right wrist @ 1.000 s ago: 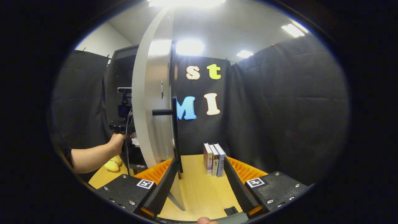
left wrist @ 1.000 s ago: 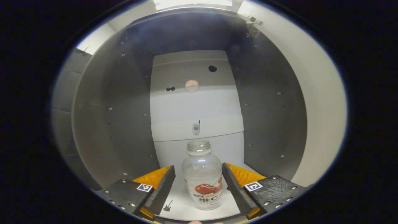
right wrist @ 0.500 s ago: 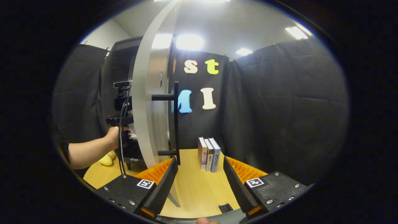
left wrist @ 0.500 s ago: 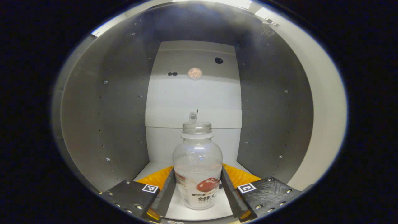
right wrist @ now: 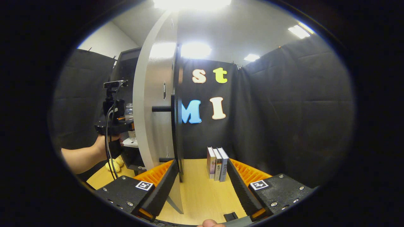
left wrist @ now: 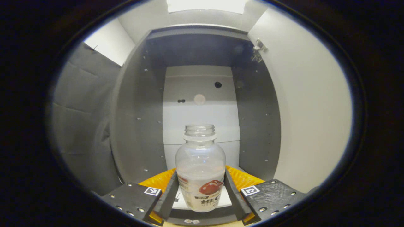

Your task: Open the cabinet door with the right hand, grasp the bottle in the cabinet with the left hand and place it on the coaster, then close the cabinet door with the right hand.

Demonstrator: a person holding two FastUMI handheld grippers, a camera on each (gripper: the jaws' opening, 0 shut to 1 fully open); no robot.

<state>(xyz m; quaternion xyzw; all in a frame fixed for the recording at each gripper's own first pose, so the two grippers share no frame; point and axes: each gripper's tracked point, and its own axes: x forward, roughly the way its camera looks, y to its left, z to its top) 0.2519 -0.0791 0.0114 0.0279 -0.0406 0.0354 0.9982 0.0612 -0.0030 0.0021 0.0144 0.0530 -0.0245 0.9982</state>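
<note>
Grey cabinet [left wrist: 139, 126] interior, door [right wrist: 154, 104] swung wide. Left tool [left wrist: 200, 195] clamped on bottle [left wrist: 200, 170] at labelled belly, at the cabinet mouth. Capless, clear plastic: likely light, slick, squashable; grip low, keep upright. Right tool [right wrist: 202, 189] agape, empty, beside door.

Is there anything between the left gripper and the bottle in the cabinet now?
Nothing: the left gripper already has both fingers against the sides of the bottle, at the cabinet opening. The open door stands aside.
</note>
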